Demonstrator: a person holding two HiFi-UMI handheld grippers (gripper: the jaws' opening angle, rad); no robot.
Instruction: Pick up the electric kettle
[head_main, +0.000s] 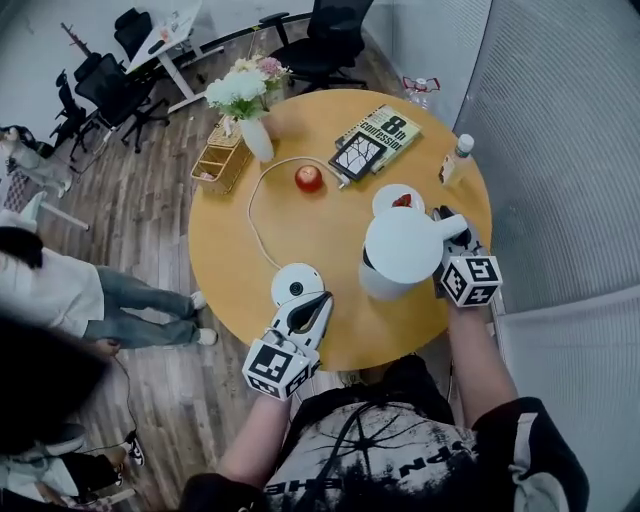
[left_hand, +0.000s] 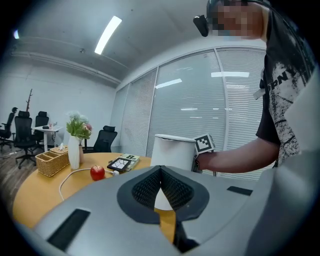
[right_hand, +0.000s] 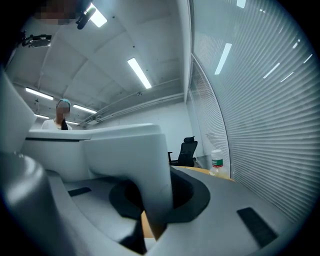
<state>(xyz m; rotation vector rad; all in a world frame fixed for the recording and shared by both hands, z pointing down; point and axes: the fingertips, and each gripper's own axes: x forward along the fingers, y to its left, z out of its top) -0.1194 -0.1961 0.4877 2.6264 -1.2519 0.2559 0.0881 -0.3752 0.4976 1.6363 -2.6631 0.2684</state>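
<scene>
The white electric kettle (head_main: 400, 245) is at the table's near right, off its round white base (head_main: 297, 283), which lies to its left with a cord (head_main: 255, 200). My right gripper (head_main: 447, 228) is shut on the kettle's handle (right_hand: 152, 185), which fills the gap between its jaws in the right gripper view. I cannot tell whether the kettle's bottom touches the table. My left gripper (head_main: 322, 297) hovers at the base's near edge, jaws shut with nothing in them. In the left gripper view (left_hand: 161, 172) the kettle (left_hand: 172, 152) stands just beyond the jaws.
On the round wooden table (head_main: 230, 250) are a red apple (head_main: 308, 178), a flower vase (head_main: 255, 135), a wicker basket (head_main: 222, 160), a book (head_main: 385, 130) with a tablet (head_main: 355, 155), a small plate (head_main: 398, 198) and a bottle (head_main: 455, 160). A person (head_main: 60, 290) stands at the left.
</scene>
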